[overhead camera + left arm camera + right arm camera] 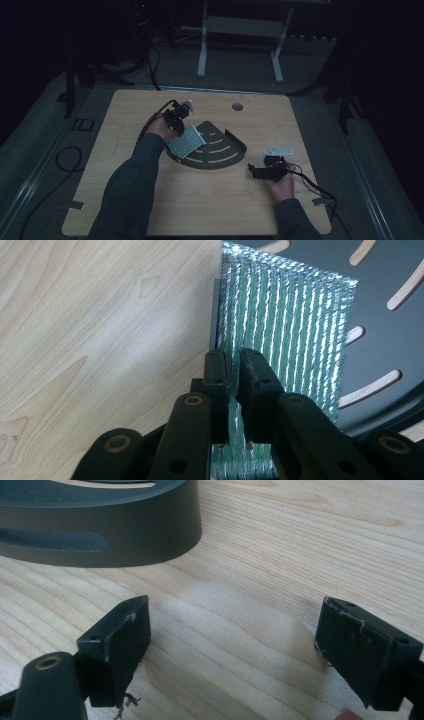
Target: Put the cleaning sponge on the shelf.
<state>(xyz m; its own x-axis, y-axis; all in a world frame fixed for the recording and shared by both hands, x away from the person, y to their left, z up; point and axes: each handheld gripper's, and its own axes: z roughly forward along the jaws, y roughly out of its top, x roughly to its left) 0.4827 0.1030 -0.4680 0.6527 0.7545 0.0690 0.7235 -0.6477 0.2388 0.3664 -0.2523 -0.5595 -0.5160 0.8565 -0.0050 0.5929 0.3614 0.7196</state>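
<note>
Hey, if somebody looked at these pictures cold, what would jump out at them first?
Probably the shiny silver-green scouring pad, pinched by the left gripper at the left edge of the dark fan-shaped slotted tray in the middle of the wooden table. In the left gripper view its glinting ribs stand out against the tray. Next, the right gripper near the table's right side, jaws wide apart over bare wood, close to the tray's curved wall.

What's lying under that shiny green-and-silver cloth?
Under the cloth, pinched by the left gripper, lies the dark slotted tray, its edge on the wooden table. Whatever the cloth covers stays hidden.
</note>
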